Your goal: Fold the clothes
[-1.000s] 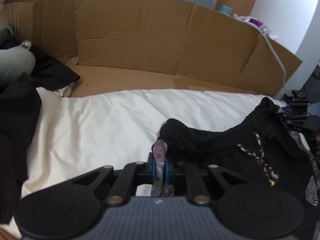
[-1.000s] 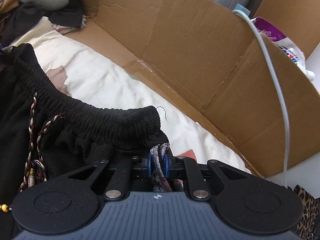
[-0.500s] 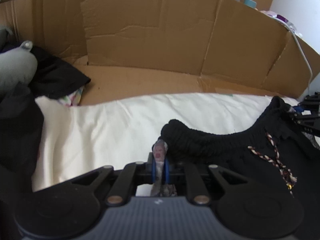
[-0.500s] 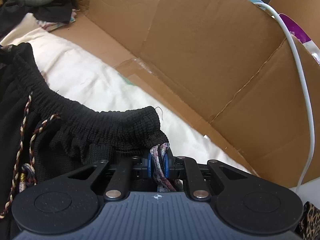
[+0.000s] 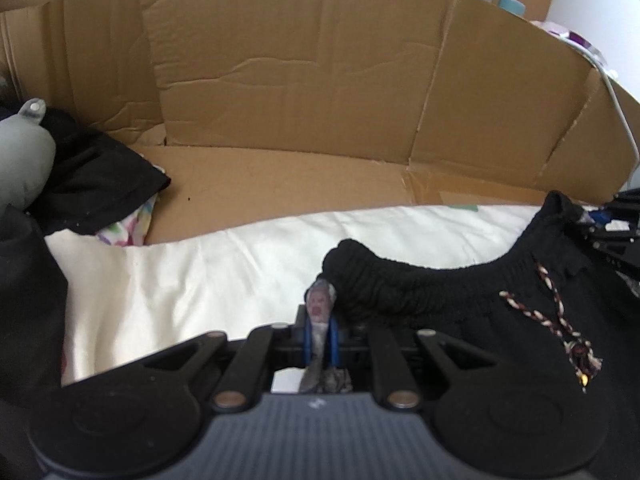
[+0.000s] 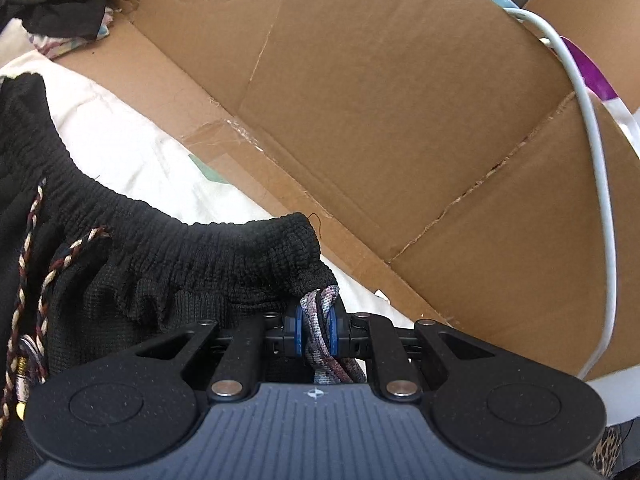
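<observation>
— What colours did the garment show?
— Black, a ribbed knit at the waistband, with a braided drawstring of maroon, cream and dark strands across the lower right of the left wrist view.
— And under it?
— A cream sheet, plain. Behind it, brown cardboard filled the upper half of both views.
— The claws?
— The left claw was black with blue pads, a mottled grey-pink fabric between them; the right claw looked the same, with grey, pink and black fabric.
— Anything else?
— At the left edge, a black cloth, a grey shape, and a white fabric with multicoloured flecks. At the upper right of the right wrist view, a pale blue-white cable.
</observation>
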A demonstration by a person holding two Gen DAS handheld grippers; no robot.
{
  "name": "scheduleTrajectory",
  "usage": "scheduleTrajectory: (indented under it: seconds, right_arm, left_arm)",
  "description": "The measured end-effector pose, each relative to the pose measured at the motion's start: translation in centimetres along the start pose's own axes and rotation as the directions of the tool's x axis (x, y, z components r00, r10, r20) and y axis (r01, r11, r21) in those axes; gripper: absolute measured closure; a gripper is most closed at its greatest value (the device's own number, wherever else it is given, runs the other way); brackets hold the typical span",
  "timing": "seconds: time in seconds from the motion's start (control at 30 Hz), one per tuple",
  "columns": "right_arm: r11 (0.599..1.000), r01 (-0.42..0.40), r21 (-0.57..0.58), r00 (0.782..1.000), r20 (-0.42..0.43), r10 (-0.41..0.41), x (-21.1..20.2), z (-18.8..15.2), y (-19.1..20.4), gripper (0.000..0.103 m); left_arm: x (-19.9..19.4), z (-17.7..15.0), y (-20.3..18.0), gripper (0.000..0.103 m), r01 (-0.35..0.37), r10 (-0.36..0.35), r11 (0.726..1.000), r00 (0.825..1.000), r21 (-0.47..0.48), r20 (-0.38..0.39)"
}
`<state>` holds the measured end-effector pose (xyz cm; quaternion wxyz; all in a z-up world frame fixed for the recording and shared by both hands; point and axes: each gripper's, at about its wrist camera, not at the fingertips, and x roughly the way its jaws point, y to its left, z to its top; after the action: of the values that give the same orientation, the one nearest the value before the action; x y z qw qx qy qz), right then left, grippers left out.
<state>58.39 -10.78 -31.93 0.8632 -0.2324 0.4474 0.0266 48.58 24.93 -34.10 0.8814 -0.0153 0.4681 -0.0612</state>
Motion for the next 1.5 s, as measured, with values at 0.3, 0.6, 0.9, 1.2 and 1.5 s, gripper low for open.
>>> scheduleTrajectory:
  seconds: [0.3, 0.6, 0.9, 1.2, 1.5]
  right_arm:
    - [0.978, -0.107, 0.181, 0.988, -0.090, 0.125, 2.5, -0.3, -2.7, 0.055]
    - [0.945, -0.161, 0.286, 0.982, -0.049, 0.183, -1.6, -3.5, -5.0, 0.055]
    - [0.910, -0.239, 0.340, 0.969, 0.019, 0.247, -9.5, -6.9, -5.6, 0.055]
    - [0.873, -0.324, 0.365, 0.944, 0.066, 0.323, -18.4, -12.5, -3.6, 0.056]
    - [0.786, -0.338, 0.517, 0.929, 0.050, 0.367, -22.8, -18.2, -0.8, 0.056]
  left_arm:
    - [2.7, -1.0, 0.6, 0.062, -0.022, 0.014, 0.998, 0.991, -0.055, -0.136]
    - [-1.9, -3.4, 1.8, 0.061, -0.037, 0.035, 0.999, 0.987, -0.014, -0.154]
    - [-10.1, -8.6, 1.0, 0.061, 0.030, -0.032, 0.999, 0.992, -0.016, -0.122]
    - [-18.5, -14.1, 0.1, 0.061, 0.107, -0.108, 0.994, 0.991, -0.023, -0.083]
    - [-23.8, -20.1, 1.4, 0.061, 0.120, -0.124, 0.992, 0.988, -0.042, -0.089]
